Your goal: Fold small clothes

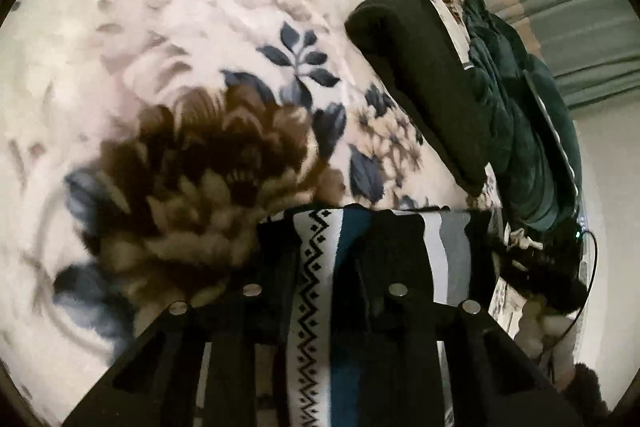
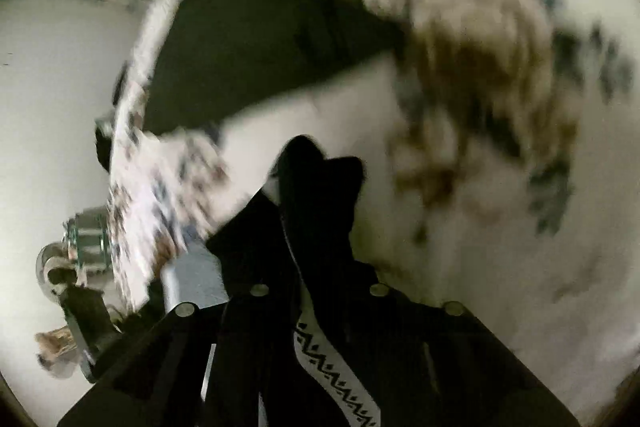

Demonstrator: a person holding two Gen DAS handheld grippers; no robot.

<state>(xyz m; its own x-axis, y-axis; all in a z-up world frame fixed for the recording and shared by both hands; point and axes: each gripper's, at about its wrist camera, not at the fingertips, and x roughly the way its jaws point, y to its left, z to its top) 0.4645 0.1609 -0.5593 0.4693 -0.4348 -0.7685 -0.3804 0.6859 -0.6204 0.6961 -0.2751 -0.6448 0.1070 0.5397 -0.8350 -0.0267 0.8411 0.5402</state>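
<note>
Here your landmark is the floral blanket, and the small patterned garment hangs above it, not lying on it. Your left gripper is clenched on one edge of that garment: the striped cloth, with its white zigzag band, teal and grey, runs straight back between the fingers toward the camera, so its long axis lies along the tool. Your right gripper is likewise clamped on dark fabric of the same piece, a black tuft poking out past the fingertips and the zigzag band trailing back underneath. Both hands therefore hold it equally close; neither is the nearer one. The right wrist view is badly blurred, so how the cloth spans between your two grips cannot be told. Toward the blanket's far edge lies a dark folded garment, and beyond that edge a green quilted heap. No basket or bin is visible. Likely you will need to lower the piece flat onto bare blanket, well short of the dark folded garment.
</note>
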